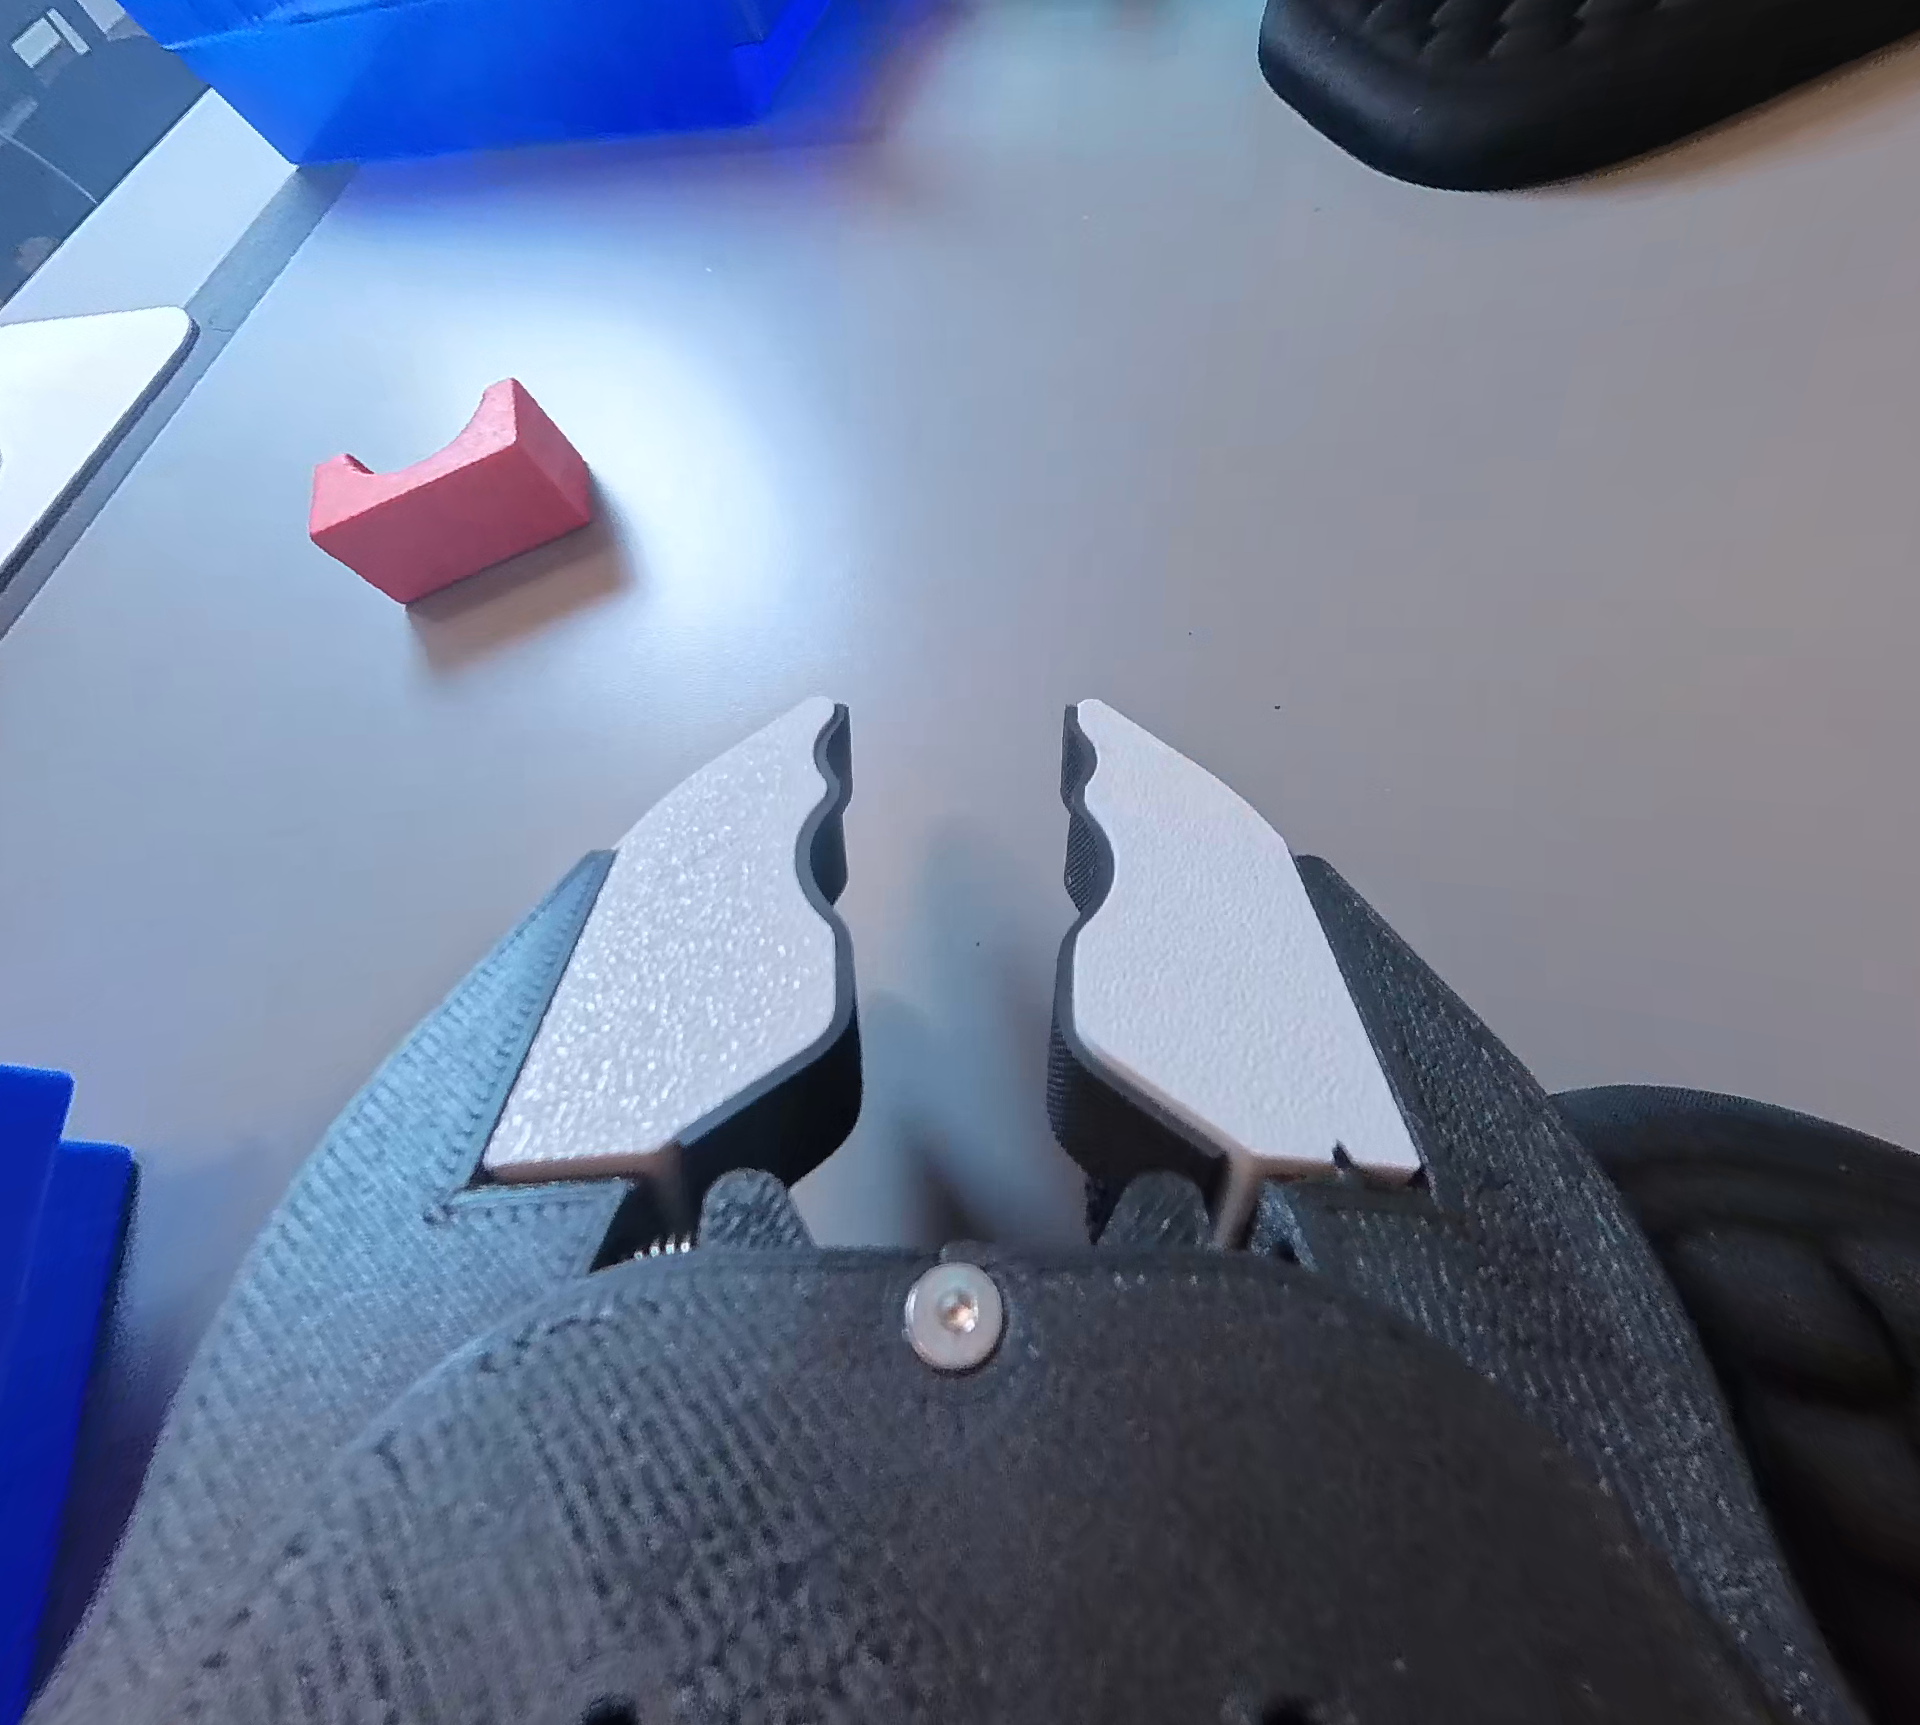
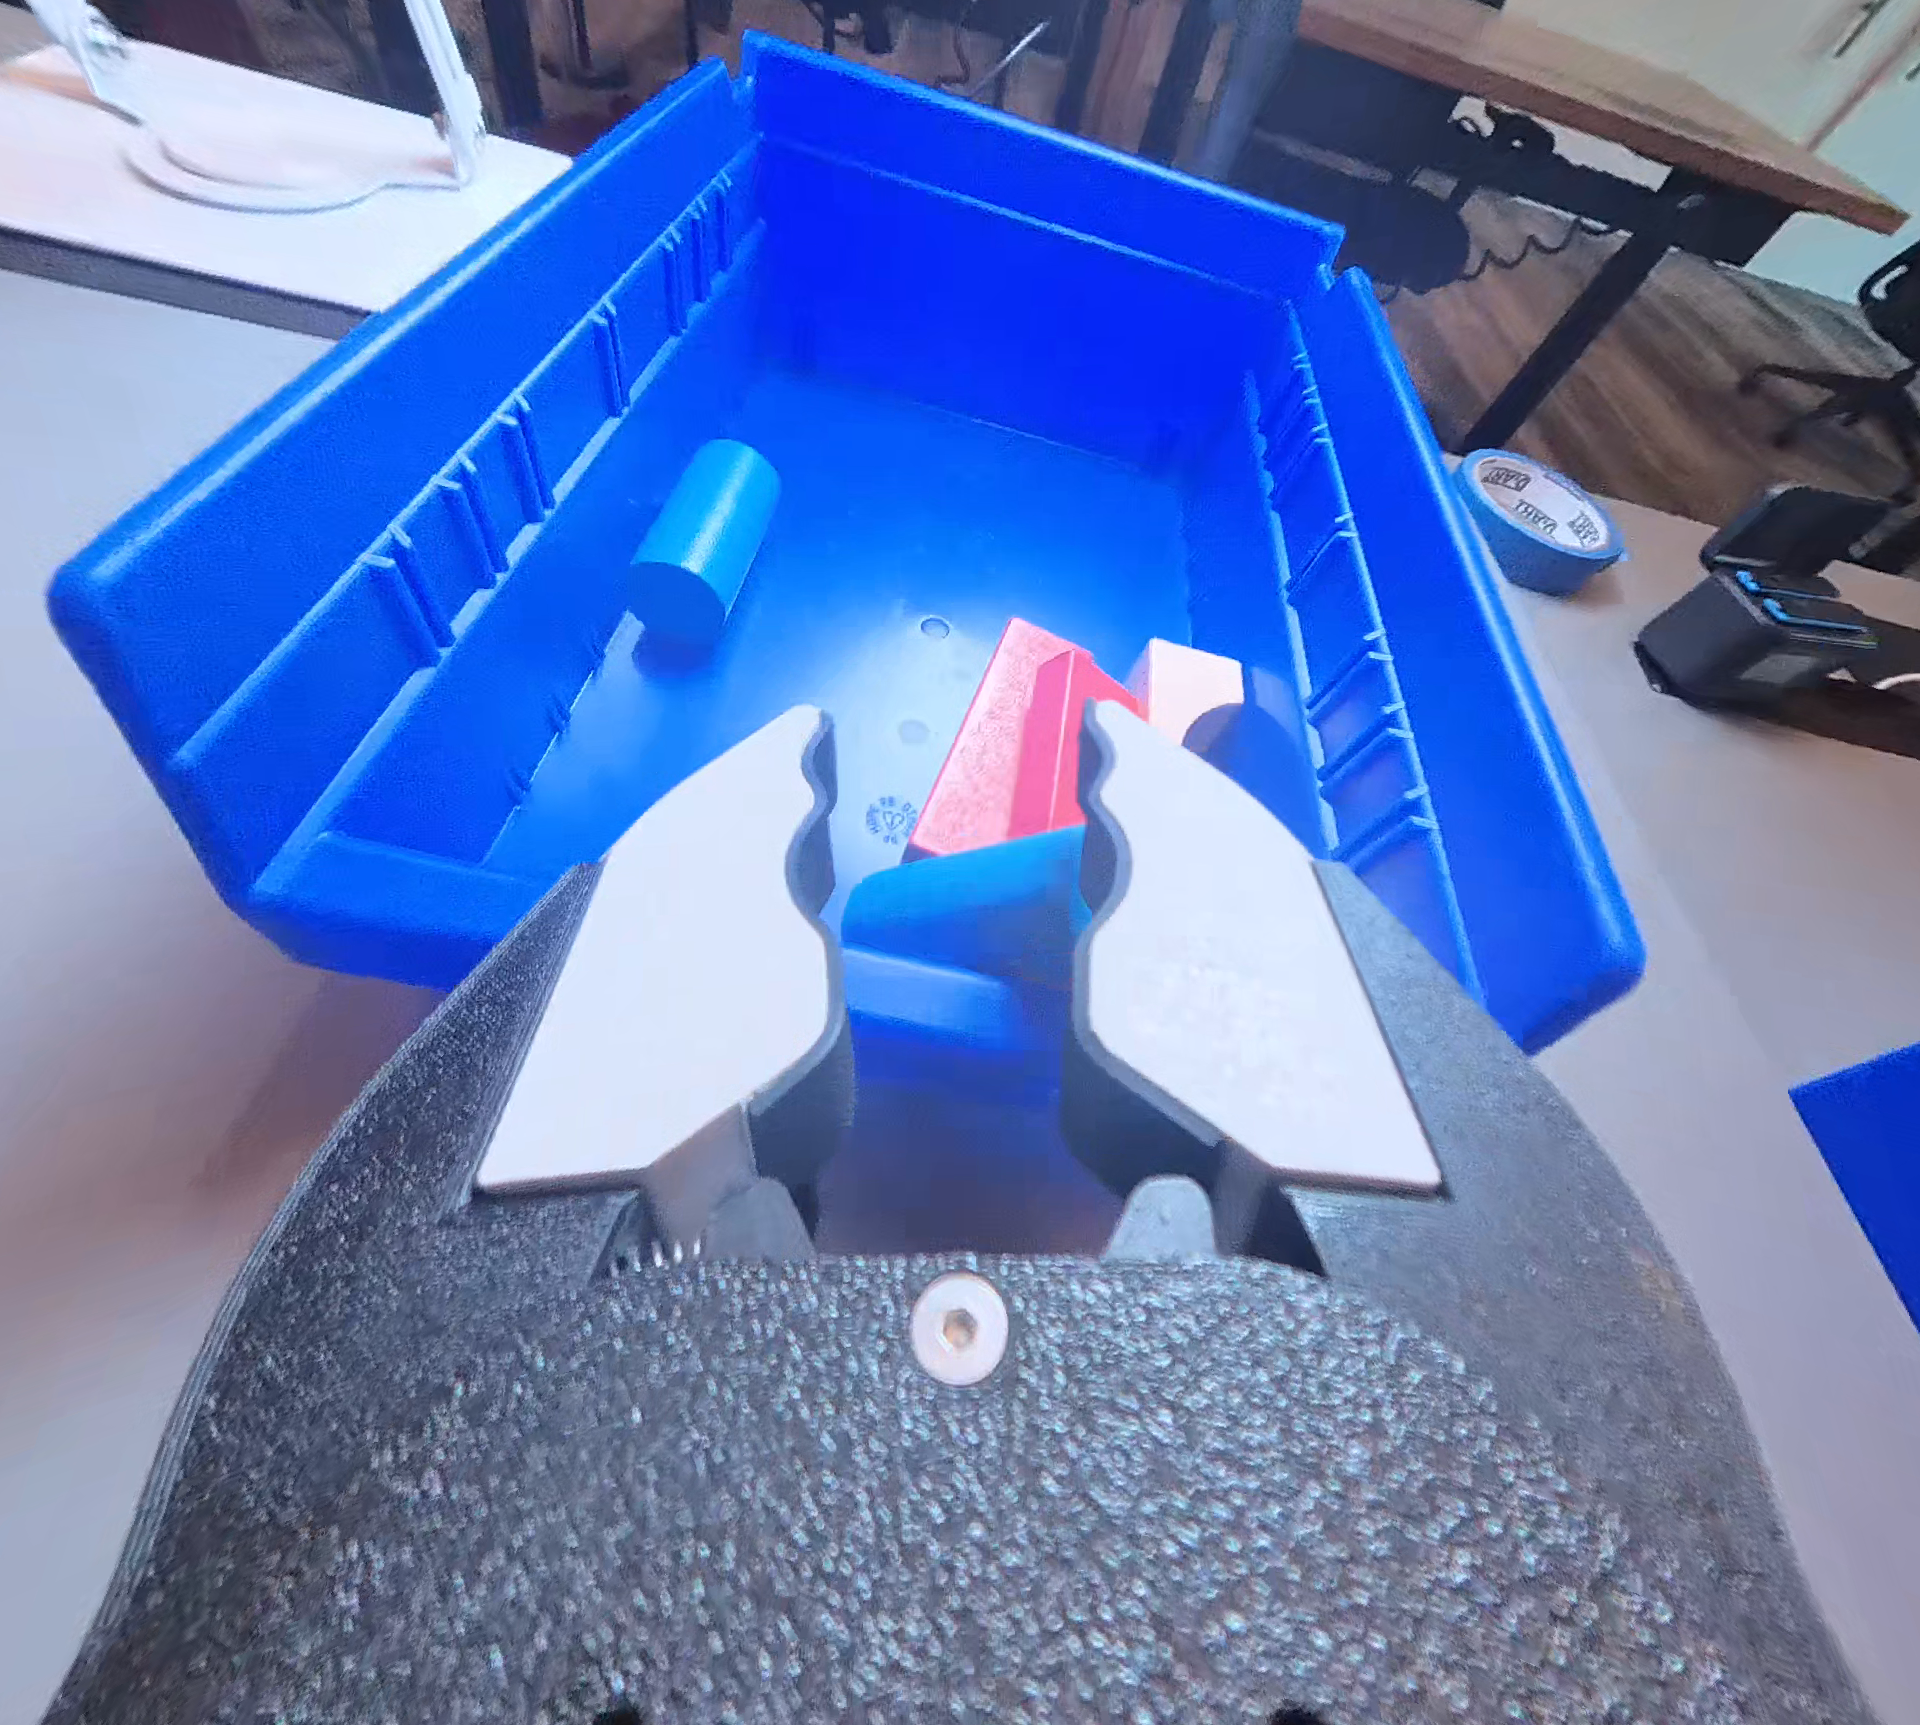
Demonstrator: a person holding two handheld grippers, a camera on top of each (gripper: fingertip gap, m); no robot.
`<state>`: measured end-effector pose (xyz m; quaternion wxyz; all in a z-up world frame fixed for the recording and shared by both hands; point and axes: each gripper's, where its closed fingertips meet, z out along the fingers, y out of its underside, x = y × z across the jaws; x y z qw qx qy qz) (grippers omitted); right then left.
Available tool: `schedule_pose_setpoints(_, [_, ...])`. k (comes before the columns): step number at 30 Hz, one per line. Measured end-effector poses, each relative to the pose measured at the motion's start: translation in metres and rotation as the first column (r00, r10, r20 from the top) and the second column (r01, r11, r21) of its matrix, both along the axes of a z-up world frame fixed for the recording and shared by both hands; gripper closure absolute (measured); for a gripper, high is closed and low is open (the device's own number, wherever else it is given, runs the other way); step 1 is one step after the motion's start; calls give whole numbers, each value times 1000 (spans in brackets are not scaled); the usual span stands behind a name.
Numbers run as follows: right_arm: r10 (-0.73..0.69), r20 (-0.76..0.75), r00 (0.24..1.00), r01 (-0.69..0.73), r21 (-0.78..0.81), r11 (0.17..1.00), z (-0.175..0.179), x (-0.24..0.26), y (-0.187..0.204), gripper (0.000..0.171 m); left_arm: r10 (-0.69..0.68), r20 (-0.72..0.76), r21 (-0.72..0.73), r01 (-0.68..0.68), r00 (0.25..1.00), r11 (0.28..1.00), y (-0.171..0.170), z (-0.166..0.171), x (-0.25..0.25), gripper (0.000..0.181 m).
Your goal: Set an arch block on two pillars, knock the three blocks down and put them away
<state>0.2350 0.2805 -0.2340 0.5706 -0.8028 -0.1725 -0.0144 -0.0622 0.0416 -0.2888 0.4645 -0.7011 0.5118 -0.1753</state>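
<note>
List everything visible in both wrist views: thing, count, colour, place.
arch block: 1, red, on the table left of the left gripper, notch up
bin: 1, blue, on the table in front of the right gripper
cylinder blocks: 2, blue, in the bin, one lying left, one at the near end
red blocks: 1 or 2, lying in the bin, count unclear
pale block: 1, pinkish, in the bin by the right wall
tape roll: 1, blue, on the table right of the bin
black device: 1, far right on the table
table: 1, grey
left gripper: 1, black with grey fingers, open, empty
right gripper: 1, same, open over the bin
</note>
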Motion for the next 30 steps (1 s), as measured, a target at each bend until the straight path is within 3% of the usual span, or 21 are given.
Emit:
schedule_pose_setpoints(6, [73,-102,992,-58,146,988,38,-16,-14,121,20,10,-3,-20,1000,1000,3,1,-1,142])
schedule_pose_setpoints(12, [382,-107,918,-351,227,908,66,-106,-65,114,124,82,-27,-122,989,992,16,9,-7,142])
schedule_pose_setpoints(18, [595,-90,799,-598,-11,801,5,-220,-110,104,228,118,-28,-226,967,974,29,14,-17,141])
schedule_pose_setpoints(23, [590,20,807,-577,-186,795,-50,-252,-92,96,245,120,-18,-244,962,969,31,15,-20,140])
schedule_pose_setpoints(30, [581,58,812,-548,-271,792,-66,-273,-75,106,244,121,-18,-244,962,970,31,15,-20,140])
